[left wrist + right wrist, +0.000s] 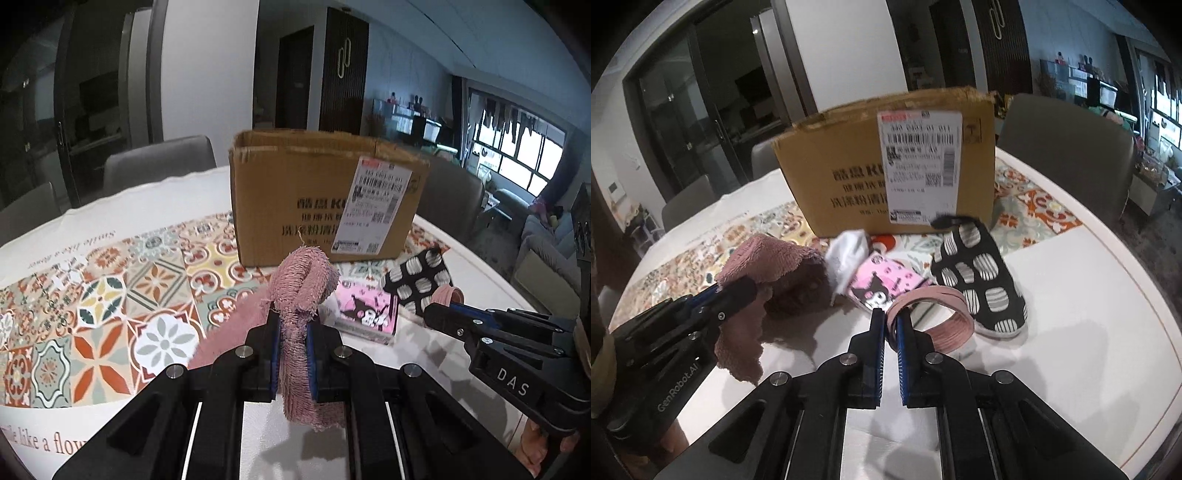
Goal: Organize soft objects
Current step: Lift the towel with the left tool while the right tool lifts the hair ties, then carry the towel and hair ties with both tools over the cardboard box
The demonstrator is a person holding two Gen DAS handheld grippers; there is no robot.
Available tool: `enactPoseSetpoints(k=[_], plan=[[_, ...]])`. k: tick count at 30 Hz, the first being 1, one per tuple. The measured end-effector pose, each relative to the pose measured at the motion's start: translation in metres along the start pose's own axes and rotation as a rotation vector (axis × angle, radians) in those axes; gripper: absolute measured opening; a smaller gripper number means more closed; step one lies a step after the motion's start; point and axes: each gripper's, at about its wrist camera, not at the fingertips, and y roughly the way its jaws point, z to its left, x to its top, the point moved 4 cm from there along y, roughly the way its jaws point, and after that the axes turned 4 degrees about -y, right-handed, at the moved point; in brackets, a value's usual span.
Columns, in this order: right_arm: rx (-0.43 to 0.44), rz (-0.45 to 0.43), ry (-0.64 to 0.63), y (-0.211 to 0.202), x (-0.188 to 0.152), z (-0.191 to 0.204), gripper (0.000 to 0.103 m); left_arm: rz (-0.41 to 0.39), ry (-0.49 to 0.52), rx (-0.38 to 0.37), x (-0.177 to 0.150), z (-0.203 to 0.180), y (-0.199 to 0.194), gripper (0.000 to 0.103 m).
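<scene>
My left gripper (293, 321) is shut on a pink fringed towel (303, 280), which bunches up above the fingertips and hangs below them, lifted off the table. In the right wrist view the same towel (775, 266) droops from the left gripper (746, 290). My right gripper (891, 318) is shut on the edge of a pink elastic band loop (951, 317). From the left wrist camera the right gripper (434, 310) comes in at the right with the band (448, 293) at its tip. An open cardboard box (849, 173) stands behind.
A black pouch with white striped dots (979, 277), a pink cartoon tissue pack (886, 288) and a crumpled white item (849, 254) lie in front of the box (295, 192). The round white table (1089, 314) carries a patterned tile mat (110, 295). Grey chairs (1063, 147) stand around.
</scene>
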Motion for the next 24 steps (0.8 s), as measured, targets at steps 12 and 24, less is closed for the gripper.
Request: enactPoseSetpoints(k=[12, 24], plan=[[0.02, -0.1, -0.061, -0.041, 0.034, 0.016, 0.007, -0.093, 0.011, 0.032, 0.033, -0.006, -0.04, 0.013], [0.043, -0.227, -0.111, -0.081, 0.075, 0.027, 0.007, -0.206, 0.053, 0.049, 0.078, -0.017, -0.078, 0.013]])
